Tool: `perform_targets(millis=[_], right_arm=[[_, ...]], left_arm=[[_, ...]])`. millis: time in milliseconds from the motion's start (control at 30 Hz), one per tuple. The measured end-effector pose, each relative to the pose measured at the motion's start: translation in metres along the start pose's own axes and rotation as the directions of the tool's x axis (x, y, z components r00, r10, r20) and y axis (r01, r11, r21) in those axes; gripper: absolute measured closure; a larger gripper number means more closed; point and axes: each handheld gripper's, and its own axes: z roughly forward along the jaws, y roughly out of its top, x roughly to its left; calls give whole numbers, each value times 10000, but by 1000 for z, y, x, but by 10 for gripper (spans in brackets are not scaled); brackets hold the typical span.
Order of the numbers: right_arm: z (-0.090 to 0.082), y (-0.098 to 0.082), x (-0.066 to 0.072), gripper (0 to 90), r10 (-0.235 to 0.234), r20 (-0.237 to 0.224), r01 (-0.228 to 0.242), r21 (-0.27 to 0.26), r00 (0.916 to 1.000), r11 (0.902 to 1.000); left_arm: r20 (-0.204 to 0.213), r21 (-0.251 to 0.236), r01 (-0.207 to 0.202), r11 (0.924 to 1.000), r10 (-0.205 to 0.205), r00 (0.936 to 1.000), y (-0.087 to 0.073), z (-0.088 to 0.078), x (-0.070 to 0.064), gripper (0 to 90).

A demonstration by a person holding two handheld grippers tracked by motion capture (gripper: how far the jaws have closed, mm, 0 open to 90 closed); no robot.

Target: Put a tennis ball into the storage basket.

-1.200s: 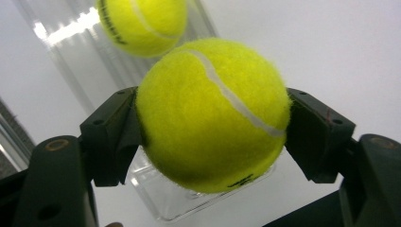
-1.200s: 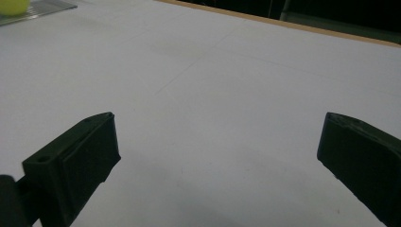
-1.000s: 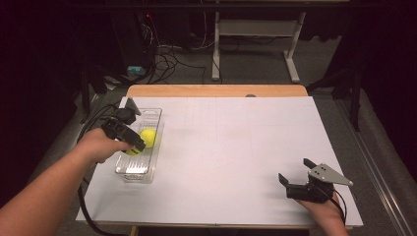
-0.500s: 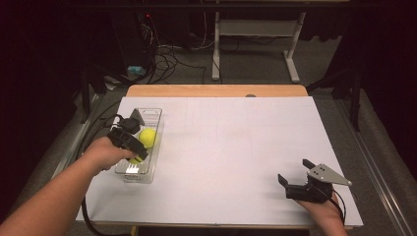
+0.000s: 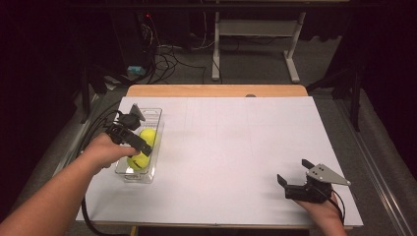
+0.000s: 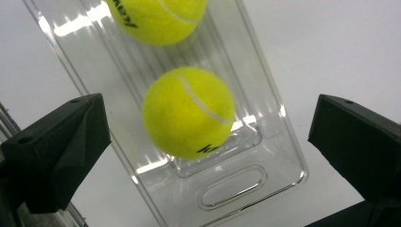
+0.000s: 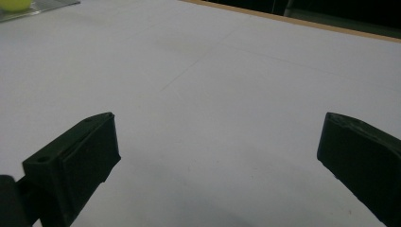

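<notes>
Left gripper point(image 5: 129, 138) jaws just opened wide; right gripper point(image 5: 295, 183) agape.

High view above the person's side, facing forward and down over the white table point(image 5: 236, 147), left gripper view close above the clear tray point(image 6: 279, 142), right gripper view low across the tabletop, tray point(image 5: 156, 129) shared.

Yellow-green tennis balls point(image 6: 188, 112), clear tray point(image 6: 265, 156), white table point(image 5: 246, 147)
</notes>
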Motion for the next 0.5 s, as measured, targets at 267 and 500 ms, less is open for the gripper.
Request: perform_targets(millis=[267, 500], right_arm=[[0, 0, 2, 0, -49, -48, 49, 10, 10000, 10000], [0, 0, 3, 0, -80, -65, 80, -1, 9999, 10000]], left_arm=[[251, -64, -865, 9962, 867, 9959, 12, 7, -36, 7], [578, -152, -1792, 9837, 1798, 9820, 25, 20, -79, 7]])
